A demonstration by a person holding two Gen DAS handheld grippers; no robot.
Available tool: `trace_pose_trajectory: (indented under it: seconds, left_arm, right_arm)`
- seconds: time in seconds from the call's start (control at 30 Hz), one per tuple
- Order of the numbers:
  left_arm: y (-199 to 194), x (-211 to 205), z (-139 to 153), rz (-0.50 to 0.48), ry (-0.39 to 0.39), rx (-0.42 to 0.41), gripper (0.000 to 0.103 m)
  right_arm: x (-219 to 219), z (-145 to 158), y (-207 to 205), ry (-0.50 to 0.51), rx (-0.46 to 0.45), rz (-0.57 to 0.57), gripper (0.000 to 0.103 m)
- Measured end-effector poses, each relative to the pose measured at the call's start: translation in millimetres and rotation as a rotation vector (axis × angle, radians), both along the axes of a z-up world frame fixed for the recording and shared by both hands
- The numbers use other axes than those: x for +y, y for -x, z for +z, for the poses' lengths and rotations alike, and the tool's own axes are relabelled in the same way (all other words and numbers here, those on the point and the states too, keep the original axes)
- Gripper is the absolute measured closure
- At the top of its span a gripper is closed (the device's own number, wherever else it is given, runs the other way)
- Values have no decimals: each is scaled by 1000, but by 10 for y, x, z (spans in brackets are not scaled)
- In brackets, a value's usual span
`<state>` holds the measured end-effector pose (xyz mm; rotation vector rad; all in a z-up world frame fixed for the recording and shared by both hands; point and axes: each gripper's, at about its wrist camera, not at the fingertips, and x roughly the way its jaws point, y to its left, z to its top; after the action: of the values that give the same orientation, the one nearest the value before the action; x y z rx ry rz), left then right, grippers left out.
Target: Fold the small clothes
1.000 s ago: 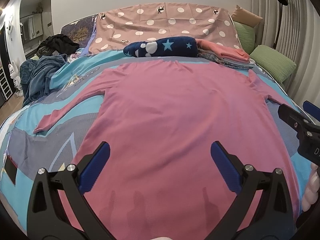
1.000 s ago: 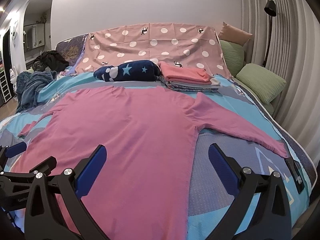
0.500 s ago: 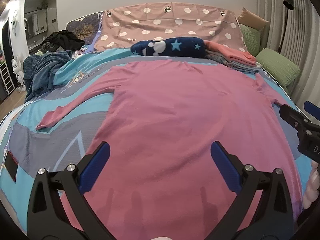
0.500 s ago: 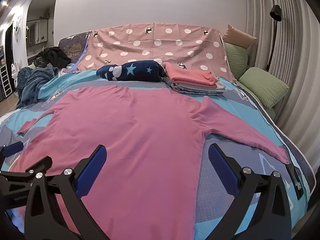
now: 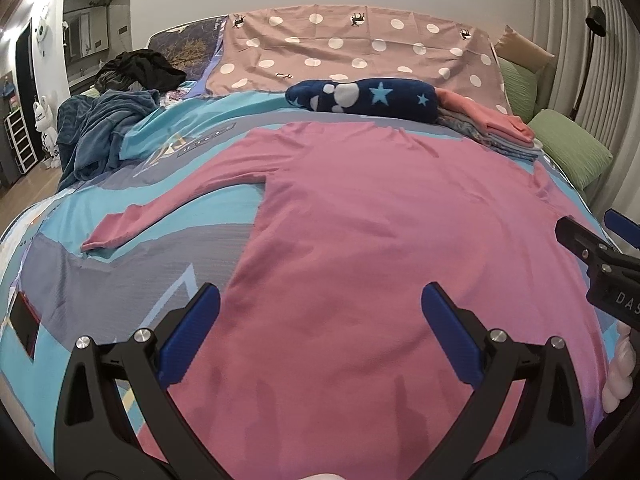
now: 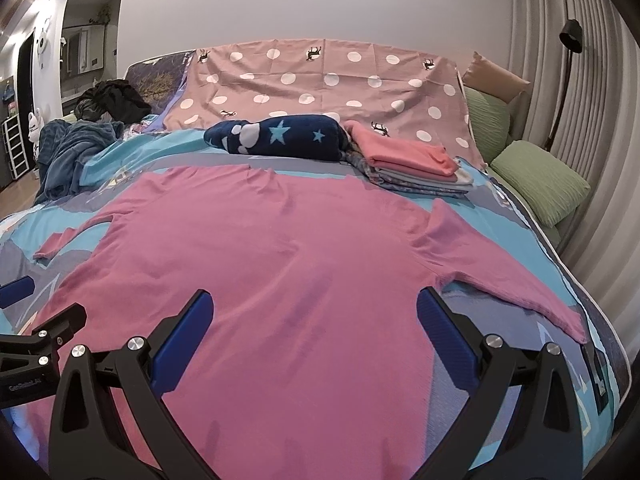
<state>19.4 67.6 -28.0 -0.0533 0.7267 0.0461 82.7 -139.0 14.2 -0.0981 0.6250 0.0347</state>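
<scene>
A pink long-sleeved shirt [image 5: 380, 232] [image 6: 272, 264] lies spread flat on the bed, collar toward the headboard, both sleeves stretched out to the sides. Its left sleeve [image 5: 168, 208] ends on the blue-grey bedspread; its right sleeve [image 6: 516, 280] runs toward the bed's right edge. My left gripper [image 5: 320, 316] hovers open over the shirt's lower left part, holding nothing. My right gripper [image 6: 316, 320] hangs open above the lower middle of the shirt, also with nothing in it. Each gripper shows at the edge of the other's view.
A stack of folded clothes [image 6: 412, 164] topped by a coral piece sits near the headboard, beside a navy star-patterned roll [image 6: 280, 138]. Green pillows [image 6: 540, 180] line the right side. A heap of dark blue and black garments [image 5: 104, 120] lies at the far left. A polka-dot sheet [image 5: 352, 52] covers the headboard.
Both views have shifted slightly to the left and nearer the bed, so the shirt sits further right in the frames. The grippers stay open; the shirt has not moved.
</scene>
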Motion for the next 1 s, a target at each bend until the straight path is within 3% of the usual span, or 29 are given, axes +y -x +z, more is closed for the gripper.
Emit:
trace_pose_trajectory:
  seconds: [0.2, 0.33, 0.47, 0.57, 0.63, 0.7, 0.8, 0.87, 1.0]
  left_arm:
    - [-45, 221, -1, 9, 39, -4, 2]
    - [-48, 628, 45, 11, 184, -43, 2]
    - [-146, 1187, -13, 121, 243, -23, 2]
    - [-225, 1703, -169, 250, 283, 2, 22]
    - [-293, 2126, -358, 343, 386, 45, 44]
    - [-381, 2579, -604, 420, 545, 91, 55]
    - [-550, 3087, -911, 507, 703, 124, 55]
    - [-682, 3337, -1063, 551, 760, 127, 55]
    - [-922, 3732, -1330, 668, 884, 122, 41]
  right_arm:
    - [114, -44, -119, 16, 16, 13, 1]
    - [160, -107, -227, 22, 39, 7, 1]
    - [154, -214, -345, 3, 83, -9, 1]
    - [146, -286, -420, -19, 118, -16, 1]
    - [153, -300, -457, -20, 127, -16, 1]
    - [161, -290, -483, -11, 120, -15, 1]
    - [163, -273, -522, -1, 111, -17, 1]
    - [155, -277, -548, 0, 113, -21, 1]
    - [146, -292, -581, 1, 121, -26, 1]
